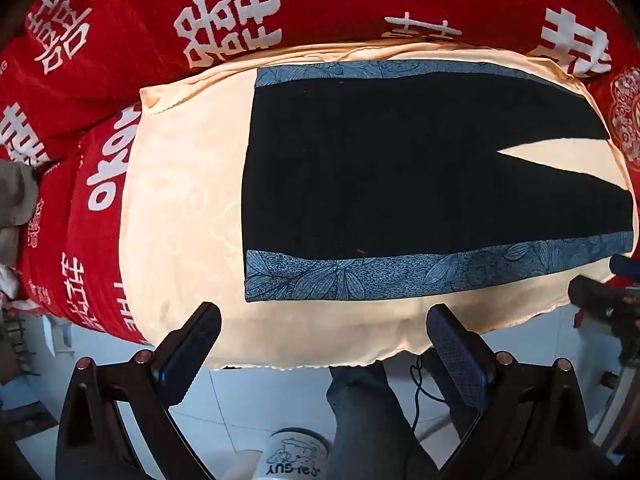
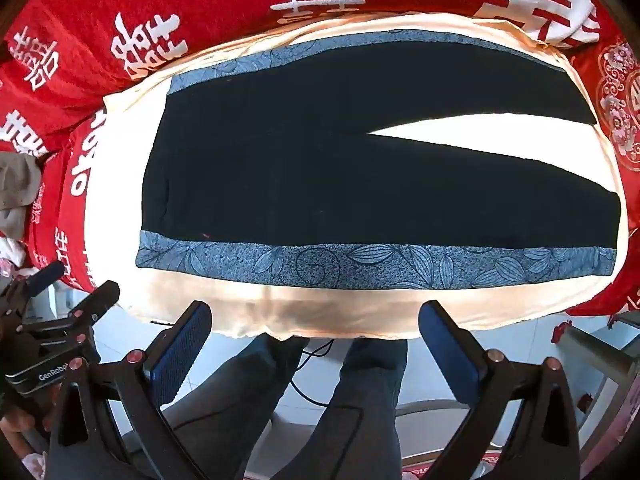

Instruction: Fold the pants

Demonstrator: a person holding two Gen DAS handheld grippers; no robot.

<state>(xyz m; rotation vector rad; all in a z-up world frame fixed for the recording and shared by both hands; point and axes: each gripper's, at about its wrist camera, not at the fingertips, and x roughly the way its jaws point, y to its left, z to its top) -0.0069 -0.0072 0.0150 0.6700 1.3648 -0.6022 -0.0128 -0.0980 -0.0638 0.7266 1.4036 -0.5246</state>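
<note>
Red bedding (image 1: 132,20) with white characters behind, cream cloth (image 1: 180,184) spread over it, white tiled floor (image 1: 248,400) below. Left gripper (image 1: 324,320) at lower centre of its view, jaws spread wide, nothing between, hovering over the near cloth edge. Right gripper (image 2: 316,316) same: spread, empty, lower centre; left gripper also seen at lower left of the right view. Black pants (image 1: 360,168) with blue leaf-print side stripes lying flat mid-frame on the cloth, waist at left, legs splayed toward right. Person's grey-trousered legs (image 2: 360,400) at bottom.
</note>
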